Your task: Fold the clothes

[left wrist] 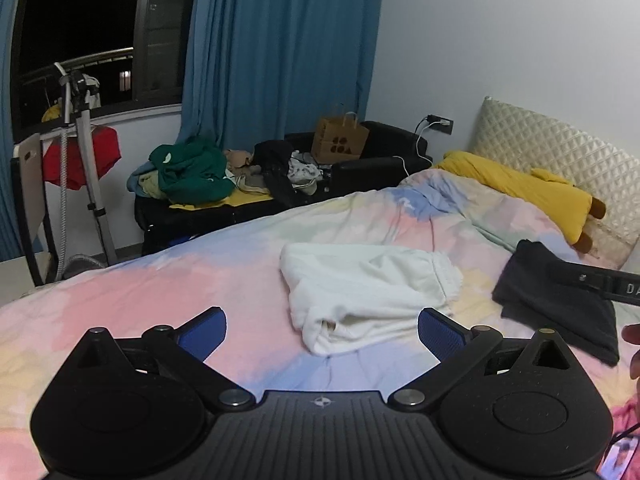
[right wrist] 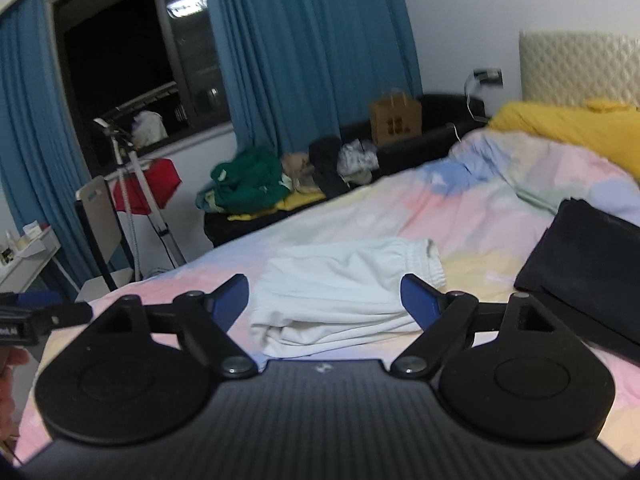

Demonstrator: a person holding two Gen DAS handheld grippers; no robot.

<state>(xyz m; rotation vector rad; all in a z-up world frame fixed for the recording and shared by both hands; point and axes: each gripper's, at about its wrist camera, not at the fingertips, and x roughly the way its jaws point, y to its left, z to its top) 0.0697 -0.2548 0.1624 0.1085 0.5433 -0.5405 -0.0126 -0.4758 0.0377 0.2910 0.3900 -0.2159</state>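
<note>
Left wrist view
Left gripper (left wrist: 322, 334): nearest the lens; blue pads (left wrist: 442, 338) spread wide apart, nothing between them, held above the bedspread.
Bedspread (left wrist: 160, 300): pastel patches of pink, blue and yellow, rumpled toward the headboard (left wrist: 560, 156).
White garment (left wrist: 368, 296): loosely folded on the bedspread, just beyond the spread fingers and between them in line of sight; not touched.
Dark garment (left wrist: 560, 304): folded, right of the white garment, apart from it.
Right gripper, seen from the side (left wrist: 600, 282): black bar entering at the right edge over the dark garment; its jaws are out of frame here.
Yellow plush (left wrist: 528, 188): lies along the headboard.
Sofa (left wrist: 380, 160): black, beyond the bed, heaped with a green garment (left wrist: 192, 176) and other clothes; a paper bag (left wrist: 340, 140) stands on it.
Curtain (left wrist: 280, 48): blue, beside a dark window (left wrist: 80, 32).

Right wrist view
Right gripper (right wrist: 324, 298): nearest the lens; blue pads (right wrist: 416, 300) wide apart, empty, above the bedspread (right wrist: 460, 208).
White garment (right wrist: 340, 292): on the bedspread just ahead, framed by the fingers; elastic waistband at its right end.
Dark garment (right wrist: 588, 264): folded, right of the white garment, near the right finger.
Left gripper, side on (right wrist: 36, 316): at the left edge; jaw state not readable from this view.
Background: somewhat blurred; sofa (right wrist: 440, 136), green garment (right wrist: 248, 184), paper bag (right wrist: 396, 118), curtain (right wrist: 312, 40).
</note>
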